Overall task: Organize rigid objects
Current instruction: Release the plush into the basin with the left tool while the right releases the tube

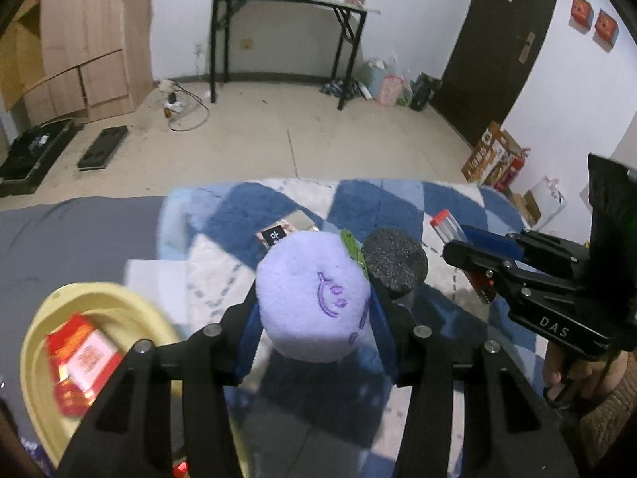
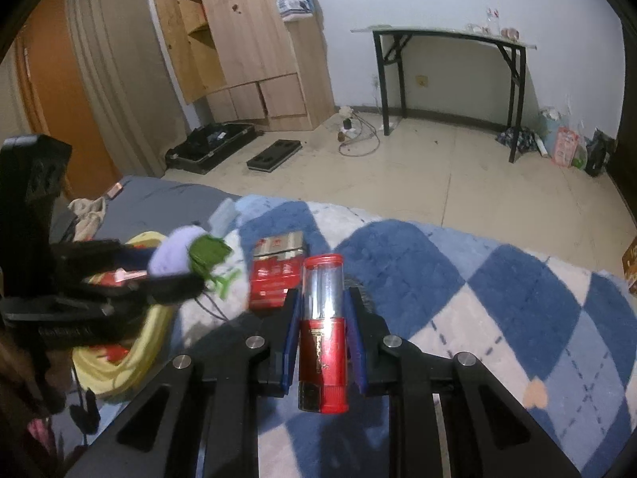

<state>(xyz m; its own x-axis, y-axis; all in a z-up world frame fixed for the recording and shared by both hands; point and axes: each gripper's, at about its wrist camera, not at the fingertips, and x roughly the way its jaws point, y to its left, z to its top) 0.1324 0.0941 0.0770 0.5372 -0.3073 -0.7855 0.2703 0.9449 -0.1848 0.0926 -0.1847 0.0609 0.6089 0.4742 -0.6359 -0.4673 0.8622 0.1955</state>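
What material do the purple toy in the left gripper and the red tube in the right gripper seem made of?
Purple toy: plush fabric, fuzzy matte nap, embroidered face. Red tube: probably hard plastic, glossy, with a clear upper section showing reflections.

Both grippers closed on loads, held side by side.

Left gripper point(image 1: 314, 310): fingers clamped on either side of a purple plush toy point(image 1: 312, 292), pointing forward. Right gripper point(image 2: 323, 310): blue-padded fingers pressed against a red tube point(image 2: 323, 330), held lengthwise between them, just beside the left unit.
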